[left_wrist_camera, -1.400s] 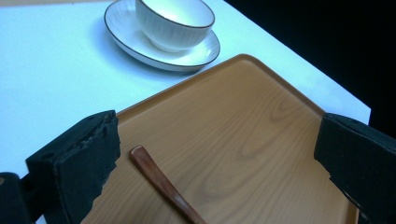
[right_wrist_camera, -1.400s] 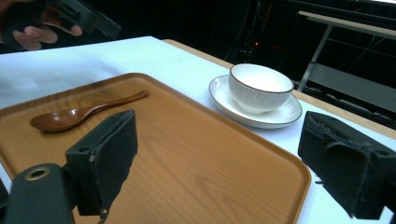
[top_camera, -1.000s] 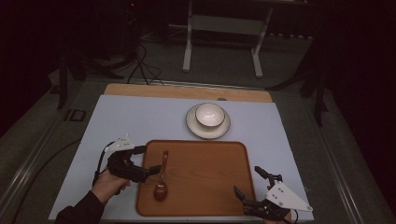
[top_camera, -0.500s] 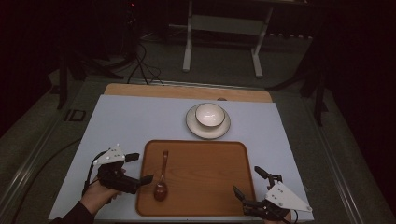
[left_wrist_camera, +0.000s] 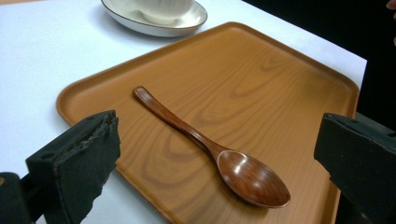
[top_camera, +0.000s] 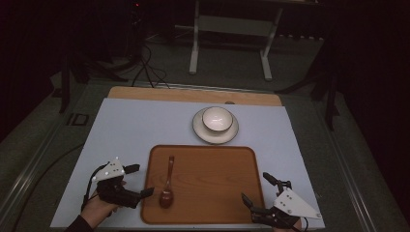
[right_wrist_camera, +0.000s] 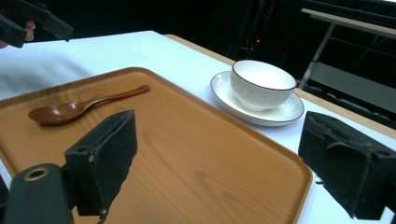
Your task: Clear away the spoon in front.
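Wooden spoon (top_camera: 167, 182) lying flat at left of wooden tray (top_camera: 212, 193), bowl end nearest left gripper (top_camera: 140, 181), jaws wide apart and empty, right gripper (top_camera: 252, 189) at tray's right corner, jaws likewise spread, holding nothing, white bowl (top_camera: 216, 118) on saucer (top_camera: 215, 133) beyond tray, pale surface (top_camera: 130, 130).
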`<move>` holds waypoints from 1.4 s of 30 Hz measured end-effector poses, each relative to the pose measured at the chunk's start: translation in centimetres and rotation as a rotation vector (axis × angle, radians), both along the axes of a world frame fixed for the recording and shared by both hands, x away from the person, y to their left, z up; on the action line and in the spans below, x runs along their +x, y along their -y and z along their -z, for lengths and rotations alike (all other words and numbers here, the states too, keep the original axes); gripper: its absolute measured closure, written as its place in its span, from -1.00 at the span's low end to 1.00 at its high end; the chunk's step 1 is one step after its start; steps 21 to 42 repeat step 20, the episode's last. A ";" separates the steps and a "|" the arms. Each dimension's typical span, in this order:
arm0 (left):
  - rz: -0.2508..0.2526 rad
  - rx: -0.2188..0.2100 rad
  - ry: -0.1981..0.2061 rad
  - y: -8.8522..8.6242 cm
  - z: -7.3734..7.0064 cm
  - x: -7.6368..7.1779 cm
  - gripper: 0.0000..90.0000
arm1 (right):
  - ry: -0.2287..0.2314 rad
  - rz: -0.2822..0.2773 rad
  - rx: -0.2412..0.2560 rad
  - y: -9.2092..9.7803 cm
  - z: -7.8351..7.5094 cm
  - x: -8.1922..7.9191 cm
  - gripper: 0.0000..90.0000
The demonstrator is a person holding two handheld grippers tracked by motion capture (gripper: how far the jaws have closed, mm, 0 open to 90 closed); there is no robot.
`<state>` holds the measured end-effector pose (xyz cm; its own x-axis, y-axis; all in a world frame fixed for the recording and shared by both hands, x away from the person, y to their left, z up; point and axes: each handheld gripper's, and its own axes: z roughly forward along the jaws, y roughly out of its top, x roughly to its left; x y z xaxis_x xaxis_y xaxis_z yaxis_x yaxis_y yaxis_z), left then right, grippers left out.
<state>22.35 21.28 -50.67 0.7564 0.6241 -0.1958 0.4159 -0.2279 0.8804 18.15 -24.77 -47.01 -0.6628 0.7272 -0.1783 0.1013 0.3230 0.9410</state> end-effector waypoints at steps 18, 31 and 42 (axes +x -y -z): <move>0.012 -0.027 0.046 0.0 0.0 -0.4 -1.00 | -0.017 0.007 0.007 0.3 0.3 0.4 -0.74; 0.010 -0.023 0.048 0.0 0.0 -0.4 -1.00 | -0.017 0.006 0.006 0.3 0.3 0.4 -0.74; 0.010 -0.023 0.048 0.0 0.0 -0.4 -1.00 | -0.017 0.006 0.006 0.3 0.3 0.4 -0.74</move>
